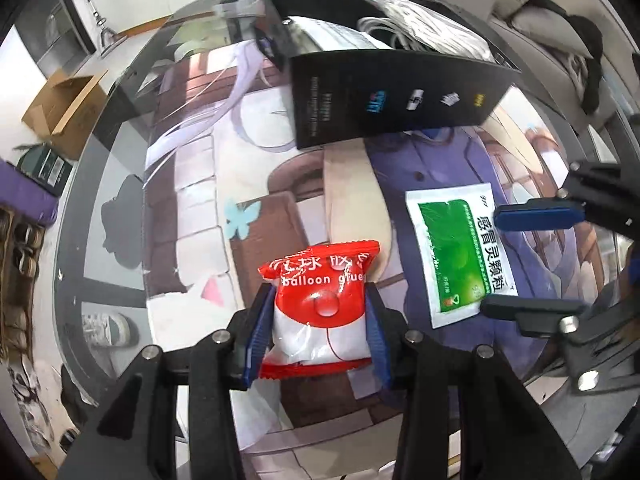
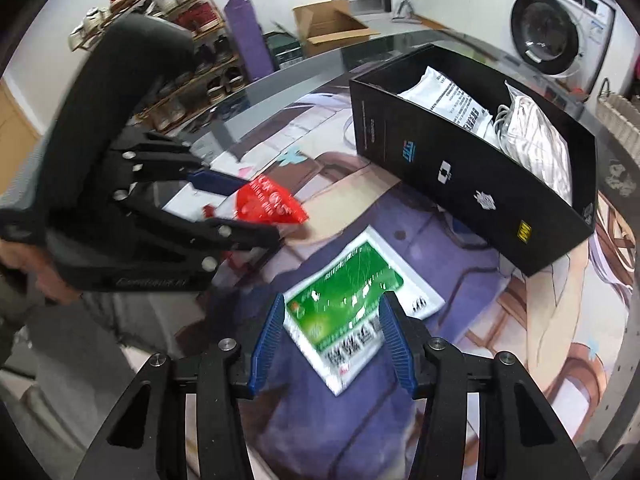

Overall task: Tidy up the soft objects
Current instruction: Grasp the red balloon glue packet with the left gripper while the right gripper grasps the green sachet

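A red and white "balloon glue" packet (image 1: pixel 320 280) sits between the blue pads of my left gripper (image 1: pixel 320 294), which is shut on its sides. In the right wrist view the same packet (image 2: pixel 268 204) shows tilted in the left gripper (image 2: pixel 258 212), just above the mat. A flat green and white sachet (image 2: pixel 344 300) lies on the mat. My right gripper (image 2: pixel 333 300) hangs open over its near end, one finger to each side, and it (image 1: pixel 492 260) straddles the sachet (image 1: pixel 452 252) in the left wrist view. Behind stands an open black box (image 2: pixel 460 184) holding white packets and a cable bag.
The round glass table (image 1: pixel 116 184) carries a printed picture mat (image 2: pixel 400 420). The black box (image 1: pixel 392 96) stands at the far side of the mat. A person's dark sleeve (image 2: pixel 132 64) reaches in from the left. A cardboard box (image 2: pixel 332 24), a shoe rack and a washing machine (image 2: pixel 556 28) stand beyond.
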Available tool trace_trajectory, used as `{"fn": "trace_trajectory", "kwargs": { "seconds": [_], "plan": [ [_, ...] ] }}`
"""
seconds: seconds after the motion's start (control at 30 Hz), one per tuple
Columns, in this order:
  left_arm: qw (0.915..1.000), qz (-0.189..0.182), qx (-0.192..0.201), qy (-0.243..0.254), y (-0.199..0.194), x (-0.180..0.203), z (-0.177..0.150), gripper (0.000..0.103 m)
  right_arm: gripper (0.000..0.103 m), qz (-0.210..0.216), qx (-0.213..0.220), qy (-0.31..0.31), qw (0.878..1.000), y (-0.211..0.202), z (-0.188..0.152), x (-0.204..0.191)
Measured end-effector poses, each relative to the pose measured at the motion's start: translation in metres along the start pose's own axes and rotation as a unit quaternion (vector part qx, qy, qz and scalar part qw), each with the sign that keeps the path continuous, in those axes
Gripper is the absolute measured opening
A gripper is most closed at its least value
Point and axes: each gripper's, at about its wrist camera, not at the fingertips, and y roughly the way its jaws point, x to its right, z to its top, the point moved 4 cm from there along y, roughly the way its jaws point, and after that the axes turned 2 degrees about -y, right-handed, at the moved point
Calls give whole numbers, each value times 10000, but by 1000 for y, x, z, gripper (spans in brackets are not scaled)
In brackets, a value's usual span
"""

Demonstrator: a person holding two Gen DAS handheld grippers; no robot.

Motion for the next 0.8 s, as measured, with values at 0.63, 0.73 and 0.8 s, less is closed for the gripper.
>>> {"fn": "trace_trajectory", "kwargs": {
  "seconds": [0.63,0.73,0.8],
  "plan": [
    [9992,-147,110,348,13,42,40,42,68,90,-769,1391,9872,-29,-36,86],
    [9992,-128,122,353,13,42,40,42,75,198,-726,1738,9819,-17,-31,91],
    [9993,-128,117,330,12,39,39,42,78,175,-627,1820,9811,-14,-24,87]
  ]
}}
